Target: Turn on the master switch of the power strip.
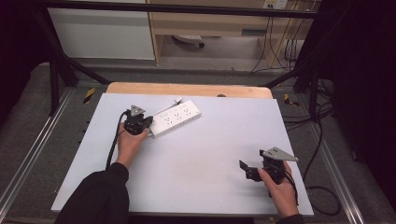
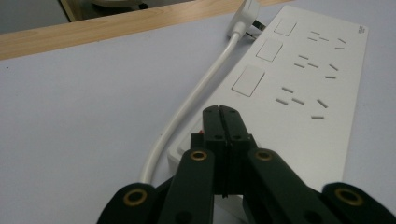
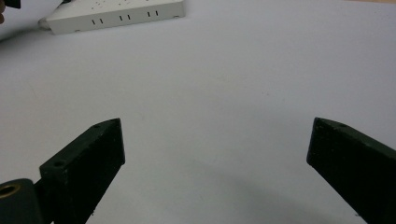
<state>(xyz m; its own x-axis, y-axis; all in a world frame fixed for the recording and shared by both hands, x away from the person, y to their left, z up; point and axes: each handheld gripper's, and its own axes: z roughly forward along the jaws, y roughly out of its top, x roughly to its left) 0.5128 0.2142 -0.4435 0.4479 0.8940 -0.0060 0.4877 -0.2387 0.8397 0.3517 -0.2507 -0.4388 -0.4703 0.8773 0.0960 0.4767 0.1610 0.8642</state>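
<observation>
Left gripper view has the left gripper point(image 2: 220, 109) pinched fully closed, tips over the near end of the white power strip point(image 2: 299, 88), while the right gripper point(image 3: 215, 154) sits wide open holding nothing.

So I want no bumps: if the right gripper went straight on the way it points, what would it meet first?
Probably nothing nearby: the right gripper faces bare table. The power strip lies far off, up and to the left, likely beside its line.

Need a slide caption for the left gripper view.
Shut left gripper poised over near end of white power strip.
</observation>
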